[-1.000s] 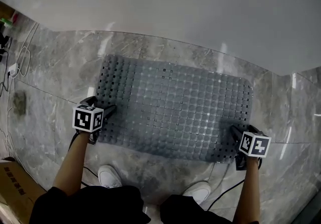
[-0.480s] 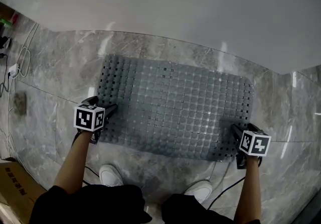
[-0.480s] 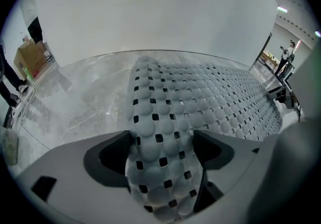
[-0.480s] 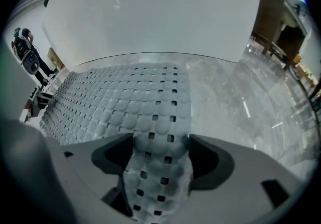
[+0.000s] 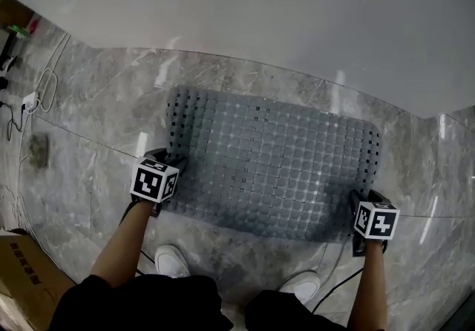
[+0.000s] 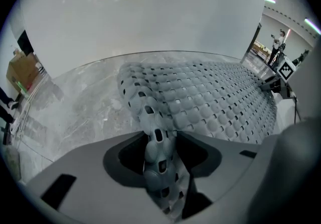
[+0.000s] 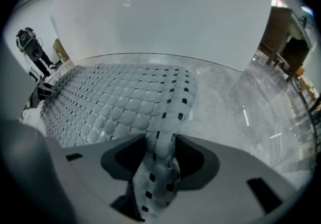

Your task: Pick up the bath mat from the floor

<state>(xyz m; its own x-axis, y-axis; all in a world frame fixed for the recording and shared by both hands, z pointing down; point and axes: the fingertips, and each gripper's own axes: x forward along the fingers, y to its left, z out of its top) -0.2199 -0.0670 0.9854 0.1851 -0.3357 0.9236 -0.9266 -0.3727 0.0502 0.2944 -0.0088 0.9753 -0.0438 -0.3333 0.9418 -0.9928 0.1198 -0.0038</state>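
Our left claw [image 6: 159, 152] and right claw [image 7: 159, 160] have just been closing, each pinching a near corner of the grey perforated rubber bath mat [image 5: 274, 162] on the marble floor [image 5: 89, 136]; grasp made, we judge. Next: lift both evenly.

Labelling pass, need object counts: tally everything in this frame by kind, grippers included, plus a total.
bath mat: 1
grippers: 2 (left gripper, right gripper; jaws have just been closing, each now pinching a mat edge)
white shoes: 2
cardboard box: 1
total: 6
cables at far left: too tangled to count, left out.
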